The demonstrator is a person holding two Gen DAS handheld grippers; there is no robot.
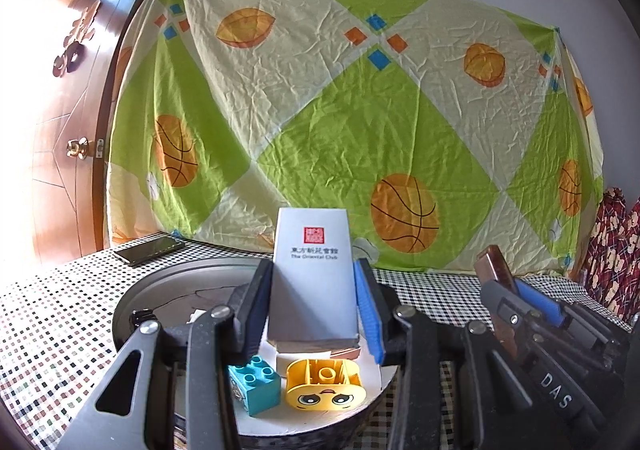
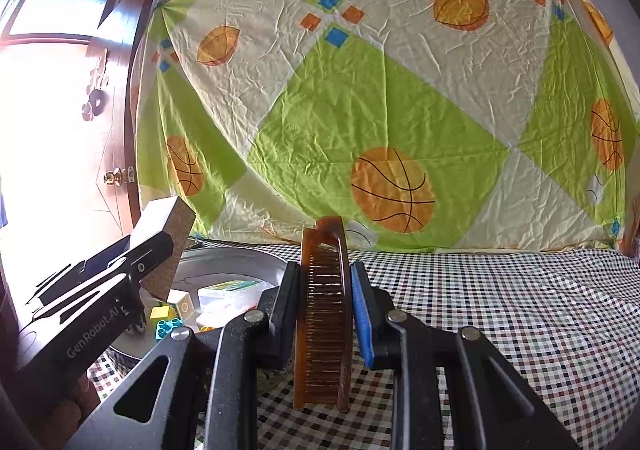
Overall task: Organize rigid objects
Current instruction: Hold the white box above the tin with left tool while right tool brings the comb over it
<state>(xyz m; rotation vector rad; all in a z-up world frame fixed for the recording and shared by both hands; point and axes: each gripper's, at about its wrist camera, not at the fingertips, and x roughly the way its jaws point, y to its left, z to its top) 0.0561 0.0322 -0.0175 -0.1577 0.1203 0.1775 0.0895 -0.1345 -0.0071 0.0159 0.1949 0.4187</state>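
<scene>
My left gripper (image 1: 312,290) is shut on a white box printed "The Oriental Club" (image 1: 312,274) and holds it above a round metal tray (image 1: 132,302). In the tray lie a teal brick (image 1: 254,378) and a yellow face brick (image 1: 325,384). My right gripper (image 2: 324,302) is shut on a brown comb (image 2: 322,314), held upright above the checkered tablecloth, right of the tray (image 2: 232,256). The comb also shows at the right of the left wrist view (image 1: 496,270). The left gripper with its box (image 2: 164,242) shows at the left of the right wrist view.
A dark phone (image 1: 148,250) lies on the checkered tablecloth (image 1: 48,322) behind the tray. In the right wrist view the tray also holds a clear lidded box (image 2: 230,292) and small bricks (image 2: 168,320). A basketball-print sheet (image 1: 340,109) hangs behind; a wooden door (image 1: 60,109) stands left.
</scene>
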